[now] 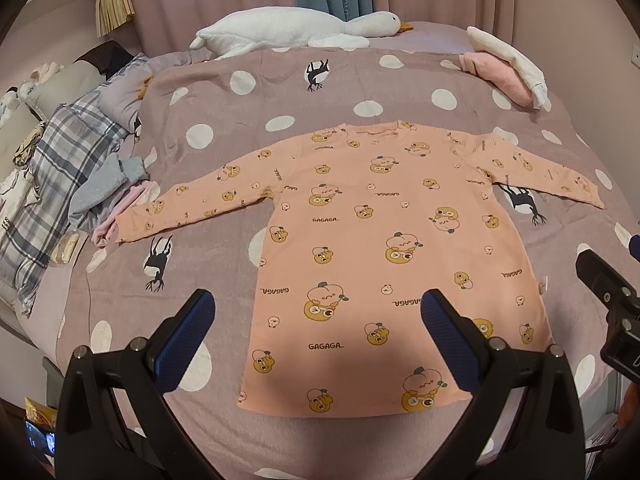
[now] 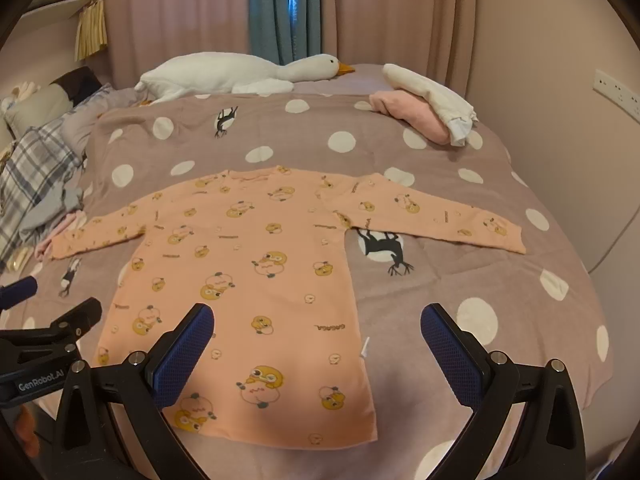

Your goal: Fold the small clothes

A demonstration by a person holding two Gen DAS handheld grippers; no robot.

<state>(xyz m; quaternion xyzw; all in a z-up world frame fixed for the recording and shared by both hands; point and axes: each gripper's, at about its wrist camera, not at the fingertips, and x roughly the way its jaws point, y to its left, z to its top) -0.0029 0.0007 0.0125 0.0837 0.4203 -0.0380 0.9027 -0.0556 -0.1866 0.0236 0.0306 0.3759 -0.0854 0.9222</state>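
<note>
A small peach long-sleeved shirt with cartoon prints lies flat and spread out on the bed, both sleeves out to the sides, hem nearest me. It also shows in the right wrist view. My left gripper is open and empty, hovering above the shirt's lower left part. My right gripper is open and empty above the shirt's lower right edge. The right gripper's body shows at the right edge of the left wrist view; the left gripper's body shows at the left of the right wrist view.
The bed has a mauve cover with white dots. A white plush goose lies at the far edge. Folded pink and white clothes sit far right. A plaid blanket and loose grey and pink garments lie at the left.
</note>
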